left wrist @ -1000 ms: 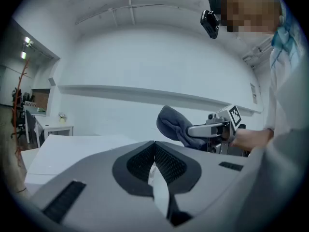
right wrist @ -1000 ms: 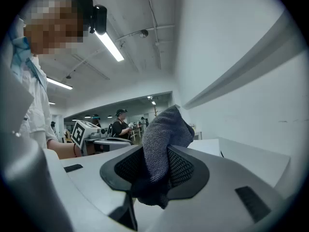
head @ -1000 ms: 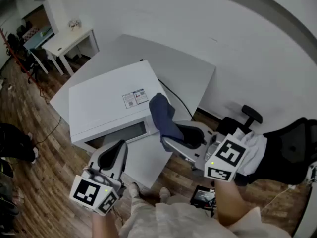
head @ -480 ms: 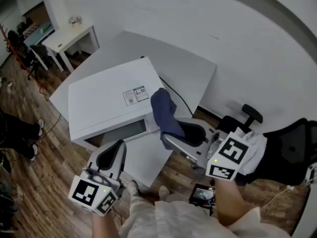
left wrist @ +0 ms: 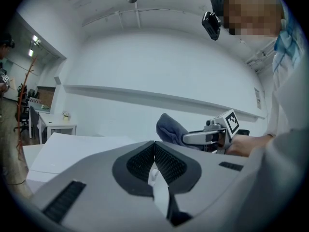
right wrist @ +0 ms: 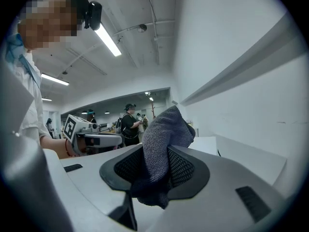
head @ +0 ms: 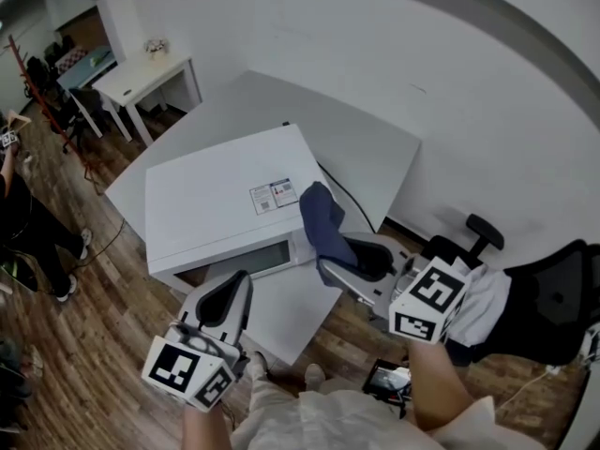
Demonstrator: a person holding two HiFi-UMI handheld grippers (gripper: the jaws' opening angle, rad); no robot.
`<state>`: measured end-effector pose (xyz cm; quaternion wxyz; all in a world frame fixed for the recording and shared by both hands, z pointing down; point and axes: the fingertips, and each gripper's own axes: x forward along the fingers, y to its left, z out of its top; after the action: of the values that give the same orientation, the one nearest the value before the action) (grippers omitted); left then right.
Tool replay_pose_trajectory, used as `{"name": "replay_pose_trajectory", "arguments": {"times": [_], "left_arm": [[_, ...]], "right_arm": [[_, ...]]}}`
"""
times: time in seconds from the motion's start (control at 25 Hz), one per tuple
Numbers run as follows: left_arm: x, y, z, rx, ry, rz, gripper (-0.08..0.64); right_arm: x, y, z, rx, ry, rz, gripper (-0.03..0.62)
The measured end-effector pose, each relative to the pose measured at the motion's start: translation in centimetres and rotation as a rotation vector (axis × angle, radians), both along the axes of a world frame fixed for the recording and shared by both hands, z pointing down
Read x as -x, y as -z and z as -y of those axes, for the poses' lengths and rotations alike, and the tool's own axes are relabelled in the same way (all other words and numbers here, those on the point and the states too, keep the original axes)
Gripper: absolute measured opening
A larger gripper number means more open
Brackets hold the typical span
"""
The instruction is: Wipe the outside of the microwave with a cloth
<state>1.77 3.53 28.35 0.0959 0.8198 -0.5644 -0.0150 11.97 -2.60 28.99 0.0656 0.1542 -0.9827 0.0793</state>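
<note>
White microwave (head: 225,204): sits on a white table (head: 375,148), window face turned toward the near edge. Carries one small printed label (head: 272,195) on the top panel, near the right edge; print too small to read, brand not legible. Black cord (head: 342,190): trails over the table behind the right rear corner. Dark blue cloth (head: 322,221): bunched, pinched between the jaws of the right gripper (head: 328,265), standing up at the microwave's right front corner, just beside the label; contact with the casing not certain. In the right gripper view, shows as a knit weave (right wrist: 164,129) filling the gap between the pads, with a tail hanging below. Left gripper (head: 234,284): clenched tight on nothing, held in front of the microwave's face and apart from it. Marker cubes (head: 429,298): black-and-white square patterns only, no lettering.
</note>
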Motion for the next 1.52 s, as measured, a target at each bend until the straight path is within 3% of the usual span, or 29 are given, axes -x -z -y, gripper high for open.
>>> {"name": "replay_pose_trajectory", "arguments": {"times": [0.24, 0.56, 0.84, 1.12, 1.36, 1.52], "left_arm": [[2.1, 0.3, 0.7, -0.005, 0.026, -0.054, 0.003], [6.0, -0.1, 0.7, 0.002, 0.055, -0.067, 0.003], [9.6, 0.0, 1.4, -0.001, 0.066, -0.076, 0.004], [12.1, 0.4, 2.6, -0.008, 0.03, -0.091, 0.003], [14.2, 0.6, 3.4, -0.015, -0.037, -0.092, 0.003], [15.7, 0.3, 3.4, -0.024, -0.097, -0.103, 0.003]], "right_arm": [[1.0, -2.2, 5.5, 0.017, -0.086, -0.116, 0.16], [2.0, -5.9, 12.2, 0.037, -0.235, -0.329, 0.16], [4.6, -9.4, 15.1, 0.028, -0.269, -0.503, 0.16], [4.9, -10.5, 15.5, 0.054, -0.278, -0.52, 0.16], [6.1, -11.0, 15.1, 0.054, -0.306, -0.628, 0.16], [6.3, -11.2, 14.8, 0.082, -0.364, -0.643, 0.16]]}}
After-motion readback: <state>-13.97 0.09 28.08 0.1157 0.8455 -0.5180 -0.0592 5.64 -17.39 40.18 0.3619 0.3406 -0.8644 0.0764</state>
